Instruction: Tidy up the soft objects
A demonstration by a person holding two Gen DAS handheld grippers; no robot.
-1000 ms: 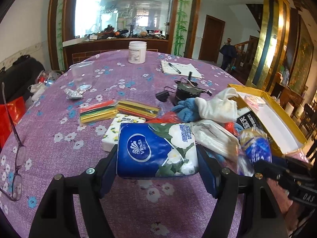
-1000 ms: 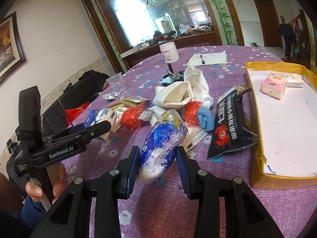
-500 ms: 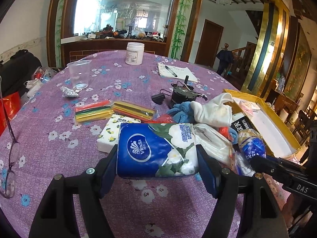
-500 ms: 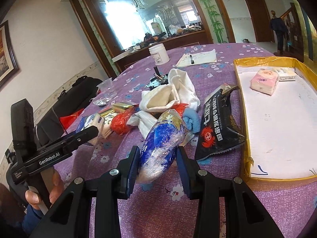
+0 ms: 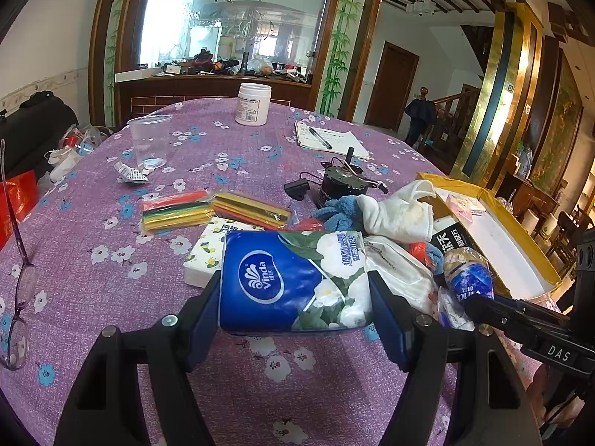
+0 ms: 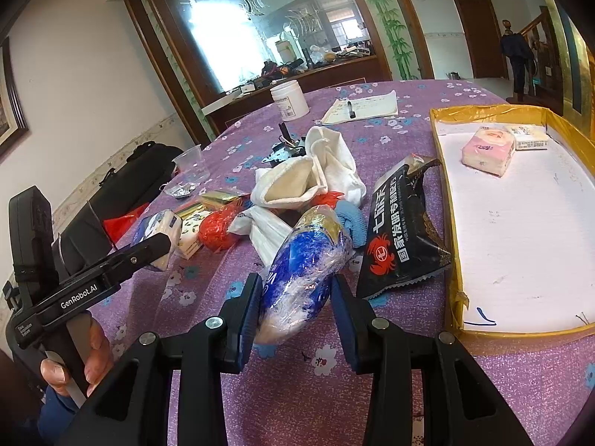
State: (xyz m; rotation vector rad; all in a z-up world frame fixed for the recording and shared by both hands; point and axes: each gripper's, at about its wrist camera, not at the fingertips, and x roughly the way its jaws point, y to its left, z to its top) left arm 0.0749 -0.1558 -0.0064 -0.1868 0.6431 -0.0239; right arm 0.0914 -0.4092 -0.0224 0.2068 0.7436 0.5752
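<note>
My left gripper [image 5: 295, 301] is shut on a blue Vinda tissue pack [image 5: 293, 278] with white flowers, held above the purple tablecloth. My right gripper [image 6: 295, 297] is shut on a blue and white crinkly plastic packet [image 6: 303, 267], also seen in the left wrist view [image 5: 469, 278]. Behind lies a pile: white cloth [image 6: 312, 174], blue cloth [image 6: 351, 217], red bag [image 6: 217, 225], white plastic bag [image 6: 267, 228], black crab-print pouch [image 6: 403, 236]. The gold-rimmed tray [image 6: 452, 245] at the right holds a pink tissue pack [image 6: 487, 150] and a white pack [image 6: 530, 137].
On the table are a clear cup [image 5: 148, 141], a white jar [image 5: 253, 104], a notepad with pen [image 5: 329, 139], a black motor with cable [image 5: 340, 184], coloured stick packs [image 5: 214, 210], a floral tissue pack [image 5: 208, 252] and glasses [image 5: 18, 282] at the left edge.
Both grippers have lifted slightly and shifted with their packs still held; the tray looms closer in the right wrist view. The pile on the table has not moved.
</note>
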